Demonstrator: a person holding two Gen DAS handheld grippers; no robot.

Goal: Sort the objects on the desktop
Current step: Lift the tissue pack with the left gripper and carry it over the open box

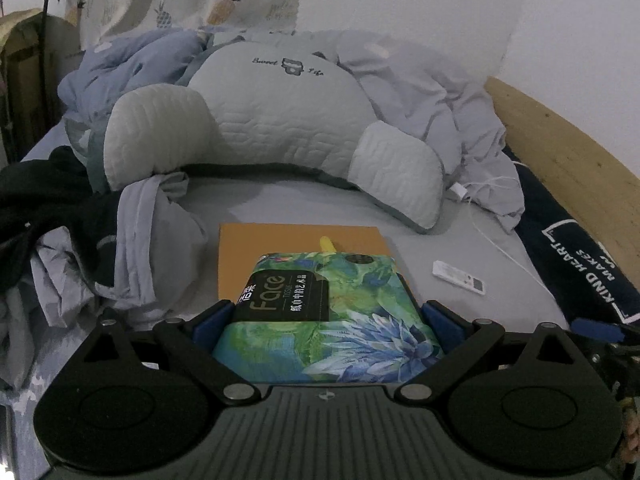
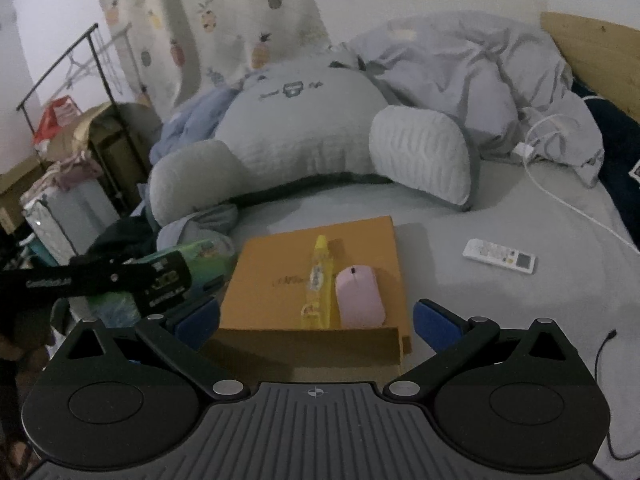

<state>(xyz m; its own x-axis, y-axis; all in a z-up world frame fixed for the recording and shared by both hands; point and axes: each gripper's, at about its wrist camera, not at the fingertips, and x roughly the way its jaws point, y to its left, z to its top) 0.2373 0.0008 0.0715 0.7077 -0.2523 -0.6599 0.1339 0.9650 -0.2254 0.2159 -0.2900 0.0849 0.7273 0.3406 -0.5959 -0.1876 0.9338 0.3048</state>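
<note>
My left gripper [image 1: 326,316] is shut on a green and blue floral tissue pack [image 1: 332,316] and holds it above the near part of an orange box [image 1: 280,252]. In the right wrist view the pack [image 2: 200,256] and the left gripper show at the left of the orange box [image 2: 280,268]. A yellow bottle [image 2: 318,280] and a pink mouse [image 2: 358,296] lie inside the box. My right gripper [image 2: 316,320] is open and empty, its blue pads [image 2: 434,324] on either side of the box's near wall. A white remote [image 2: 498,256] lies on the grey sheet to the right, also in the left wrist view [image 1: 460,278].
A large grey cushion [image 1: 280,120] and crumpled bedding [image 1: 440,92] lie behind the box. Dark clothes [image 1: 52,200] pile at the left. A white charger cable [image 2: 560,184] runs at the right. A wooden headboard [image 1: 568,152] and a dark pillow [image 1: 580,268] border the right side.
</note>
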